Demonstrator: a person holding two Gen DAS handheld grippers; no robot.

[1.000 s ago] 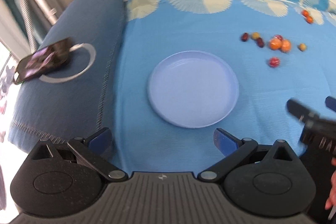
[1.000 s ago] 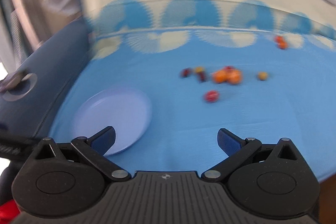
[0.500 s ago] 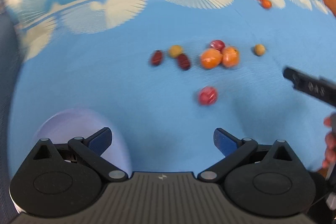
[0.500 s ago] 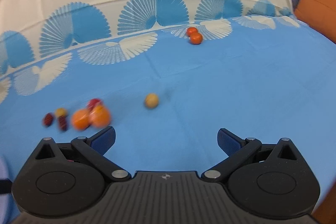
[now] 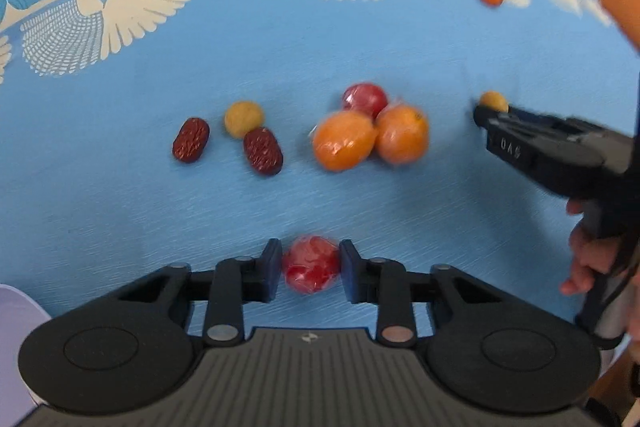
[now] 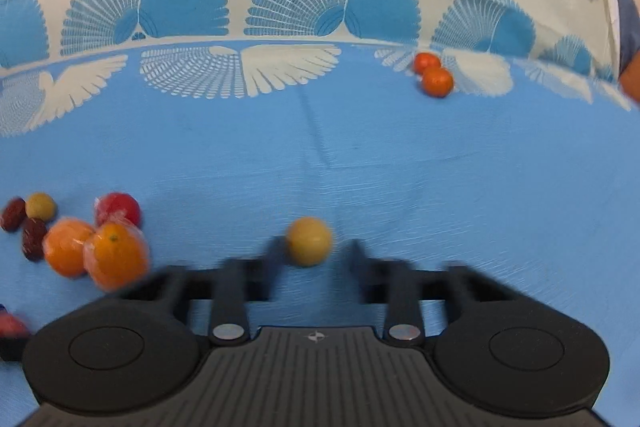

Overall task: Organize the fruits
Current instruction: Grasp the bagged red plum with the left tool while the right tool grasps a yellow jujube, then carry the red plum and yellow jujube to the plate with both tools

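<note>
Left wrist view: the left hand-held gripper (image 5: 311,269) pinches a wrapped red fruit (image 5: 311,263) on the blue cloth (image 5: 120,211). Farther off lie two dark dates (image 5: 191,145), a tan fruit (image 5: 244,119) and two oranges (image 5: 345,140) touching each other. The right hand-held gripper (image 5: 480,113) reaches a small yellow fruit (image 5: 494,101).

Right wrist view: the right hand-held gripper's blurred fingers (image 6: 276,251) flank that yellow fruit (image 6: 309,241); whether they press it, I cannot tell. Two small tangerines (image 6: 438,81) sit far right.

A blue patterned cloth (image 6: 400,167) carries scattered fruit — oranges (image 5: 370,141), red dates (image 5: 263,151), two small tangerines (image 6: 434,75).
</note>
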